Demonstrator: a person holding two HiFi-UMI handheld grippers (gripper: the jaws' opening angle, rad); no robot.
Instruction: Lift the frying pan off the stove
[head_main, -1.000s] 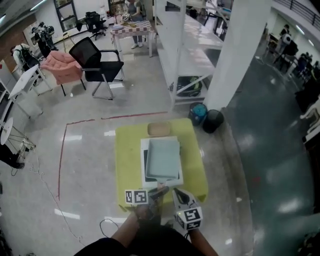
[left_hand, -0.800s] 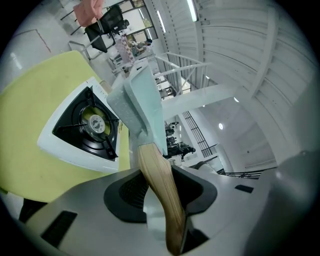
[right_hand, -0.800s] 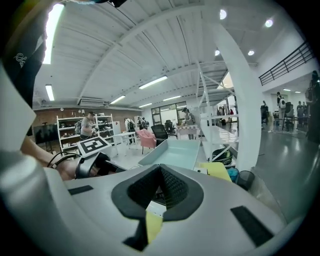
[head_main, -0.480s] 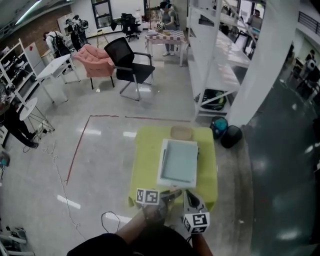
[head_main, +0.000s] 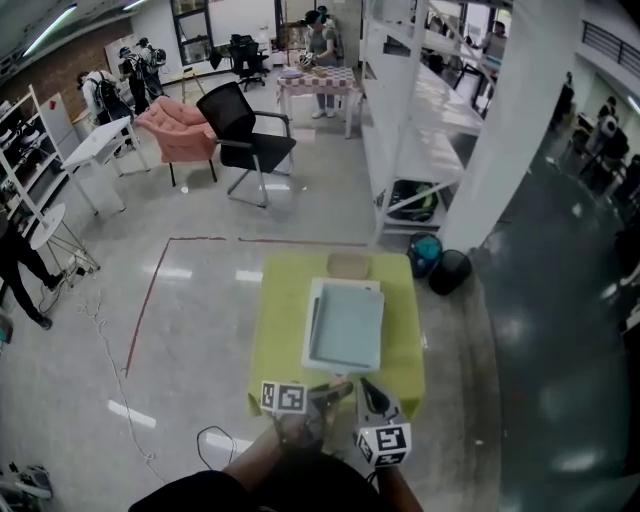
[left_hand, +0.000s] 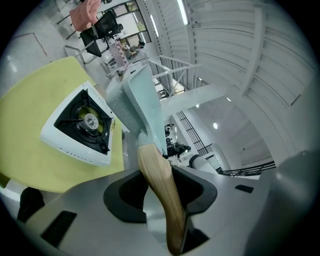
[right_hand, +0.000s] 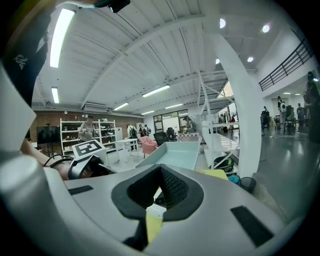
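A pale blue-green square frying pan (head_main: 345, 328) hangs above the white stove (head_main: 311, 332) on the yellow table (head_main: 275, 330). My left gripper (head_main: 330, 392) is shut on the pan's wooden handle (left_hand: 160, 185) at the table's near edge. In the left gripper view the pan (left_hand: 145, 97) is tilted up off the stove (left_hand: 80, 125), whose black burner lies bare beneath it. My right gripper (head_main: 368, 392) sits just right of the left one, its jaws together with nothing between them. The right gripper view shows the pan (right_hand: 175, 155) ahead, beyond that gripper (right_hand: 160, 192).
A tan mat (head_main: 348, 265) lies at the table's far edge. A black bin (head_main: 452, 270) and a blue bag (head_main: 425, 248) stand by the far right corner, next to a white pillar (head_main: 510, 130) and shelf rack (head_main: 420, 130). Red tape (head_main: 150, 300) marks the floor at left.
The head view has swung and now shows more of the room to the left. The pan stays in my left gripper's hold above the stove, and both grippers keep their places.
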